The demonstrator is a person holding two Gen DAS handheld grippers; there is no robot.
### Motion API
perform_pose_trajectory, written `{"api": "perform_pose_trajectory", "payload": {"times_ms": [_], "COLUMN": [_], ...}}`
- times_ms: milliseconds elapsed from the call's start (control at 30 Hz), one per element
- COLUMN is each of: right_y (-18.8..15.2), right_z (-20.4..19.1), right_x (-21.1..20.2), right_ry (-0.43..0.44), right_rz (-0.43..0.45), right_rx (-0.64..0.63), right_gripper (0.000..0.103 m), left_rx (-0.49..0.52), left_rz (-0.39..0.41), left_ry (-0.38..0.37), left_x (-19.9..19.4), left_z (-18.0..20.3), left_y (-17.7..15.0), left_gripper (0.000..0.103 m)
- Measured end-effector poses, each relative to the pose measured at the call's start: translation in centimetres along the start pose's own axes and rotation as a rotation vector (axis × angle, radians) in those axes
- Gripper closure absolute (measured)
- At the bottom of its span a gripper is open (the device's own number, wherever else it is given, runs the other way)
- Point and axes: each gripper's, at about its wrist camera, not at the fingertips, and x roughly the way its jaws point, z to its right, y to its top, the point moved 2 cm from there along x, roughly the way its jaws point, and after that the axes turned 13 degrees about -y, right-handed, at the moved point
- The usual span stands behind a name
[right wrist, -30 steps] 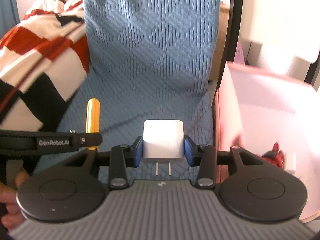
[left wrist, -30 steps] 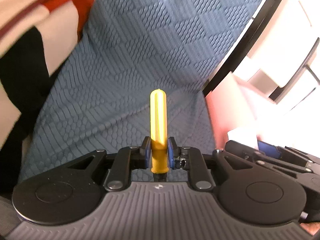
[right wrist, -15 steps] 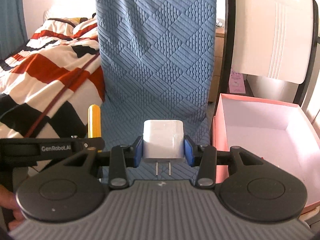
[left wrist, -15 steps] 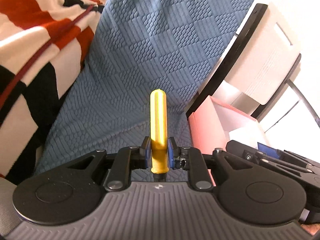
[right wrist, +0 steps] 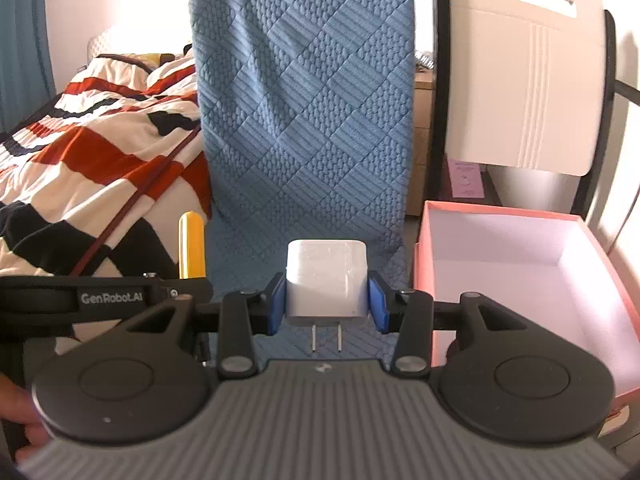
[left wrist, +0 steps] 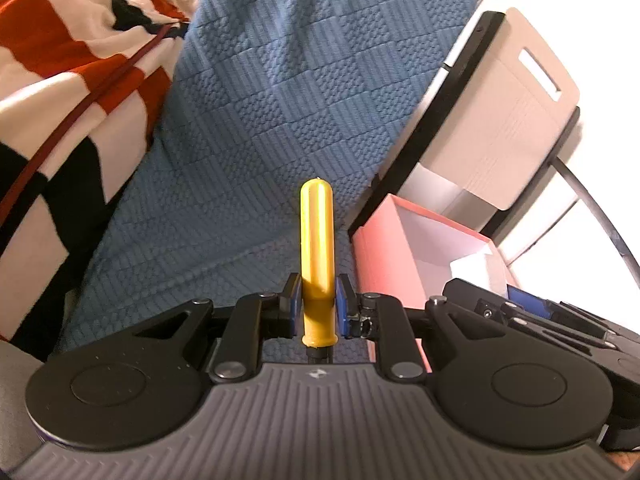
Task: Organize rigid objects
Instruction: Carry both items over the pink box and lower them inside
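A yellow handle (left wrist: 317,256) is clamped in the left tool (left wrist: 317,309), a white charger (right wrist: 327,280) in the right tool (right wrist: 327,307), so both probably get dropped into the pink box (right wrist: 520,216) next.

pink box (right wrist: 560,216) cut off right, blurred bedding (left wrist: 60,80)

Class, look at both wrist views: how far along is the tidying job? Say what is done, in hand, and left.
Done: both items are picked up. In hand: the left gripper clamps a yellow handle; the right gripper clamps a white charger, prongs toward the camera. Left: neither is in the pink box yet; what shows of its inside looks bare.
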Motion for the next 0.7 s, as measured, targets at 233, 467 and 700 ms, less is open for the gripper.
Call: {"api": "perform_pose_trajectory", "payload": {"times_ms": [233, 467, 700], "right_y": [0.0, -0.3, -1.0], "right_z": [2.4, 5.6, 9.3], "right_x": [-1.3, -2.7, -3.9], "right_ry": [-0.039, -0.091, -0.163], "right_rz": [0.019, 0.035, 0.039], "right_rx": [0.030, 0.062, 0.099], "right_gripper": [0.058, 0.058, 0.058], "left_rx": [0.031, 0.063, 0.104], "left_rz": [-0.007, -0.026, -0.057], "left_ry": [-0.040, -0.090, -0.155], "left_x": [0.9, 2.4, 4.8], "left_z": [3.0, 6.6, 10.5], "left_y": [-0.2, -0.7, -1.2], "left_gripper": [0.082, 0.082, 0.082]}}
